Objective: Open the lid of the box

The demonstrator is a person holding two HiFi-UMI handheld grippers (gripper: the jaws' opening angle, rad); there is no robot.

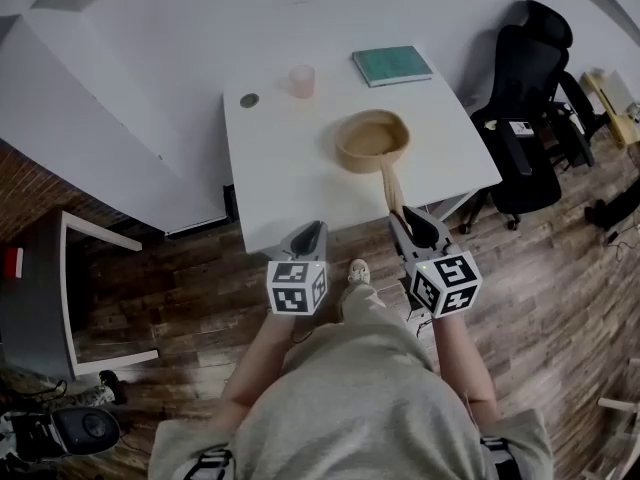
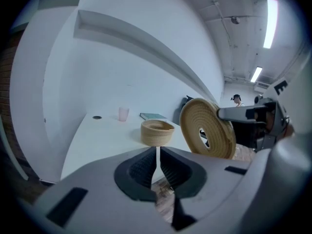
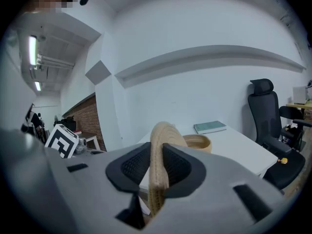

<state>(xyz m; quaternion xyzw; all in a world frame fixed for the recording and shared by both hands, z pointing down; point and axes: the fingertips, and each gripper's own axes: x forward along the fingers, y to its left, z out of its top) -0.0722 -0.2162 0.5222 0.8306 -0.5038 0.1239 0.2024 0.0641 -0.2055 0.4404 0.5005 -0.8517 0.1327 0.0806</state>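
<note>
Noted: lid (image 2: 217,123) and box (image 2: 157,132) — coiled woven fibre, rough, matt. The table (image 1: 290,183) — smooth white top, matt. The floor (image 1: 190,288): grained wood planks, low sheen.

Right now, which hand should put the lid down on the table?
Right. Its tongs grip the lid edge-on, near the table's front edge. The left tongs are shut and empty.

My right gripper (image 1: 405,218) clamps the woven lid (image 1: 391,182) (edge-on to me) above the near edge of the white table (image 1: 290,183), with the open box (image 1: 372,140) just beyond. My left gripper (image 1: 311,232) hangs alongside.
</note>
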